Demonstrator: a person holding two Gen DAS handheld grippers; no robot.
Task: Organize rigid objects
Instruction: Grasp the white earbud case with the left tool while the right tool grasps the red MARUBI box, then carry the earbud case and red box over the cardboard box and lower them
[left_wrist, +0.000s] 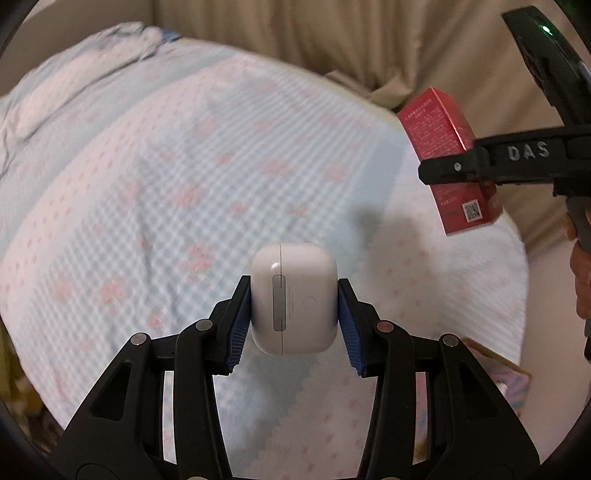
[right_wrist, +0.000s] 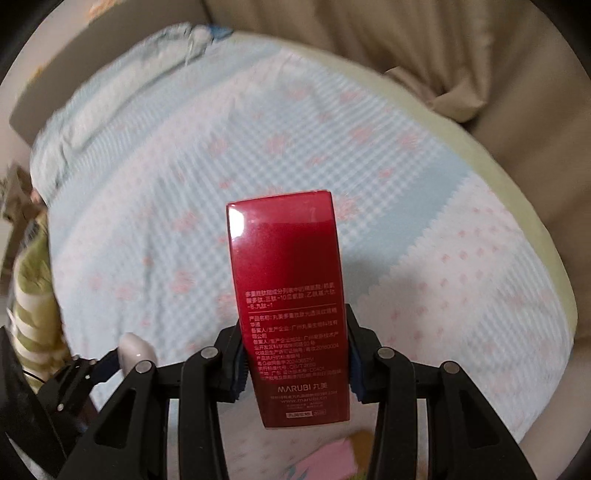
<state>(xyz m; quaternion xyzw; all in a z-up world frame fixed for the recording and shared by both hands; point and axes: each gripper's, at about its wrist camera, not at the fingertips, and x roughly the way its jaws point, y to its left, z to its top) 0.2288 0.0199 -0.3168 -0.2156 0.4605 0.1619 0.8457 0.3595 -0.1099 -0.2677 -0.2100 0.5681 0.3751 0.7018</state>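
We are carrying a white earbud case (left_wrist: 294, 298) pinched in the left gripper (left_wrist: 294, 325) and a red box (right_wrist: 288, 306) clamped low in the right gripper (right_wrist: 295, 354), both above the quilt (left_wrist: 166, 184) (the smooth case risks slipping, the long box pivoting).

Left tool (left_wrist: 294, 317): black linkage, silver rivets, blue ribbed pads (left_wrist: 349, 332).

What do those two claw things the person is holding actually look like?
Both are black plastic. The left gripper has two angular linkage arms with cut-out openings, round silver pivot pins at the joints, and ribbed blue pads lining its fingers. The right gripper is built the same way. Seen from the side, its finger carries raised grey letters "DAS" and a small screw. No cables or sleeves are clearly visible.
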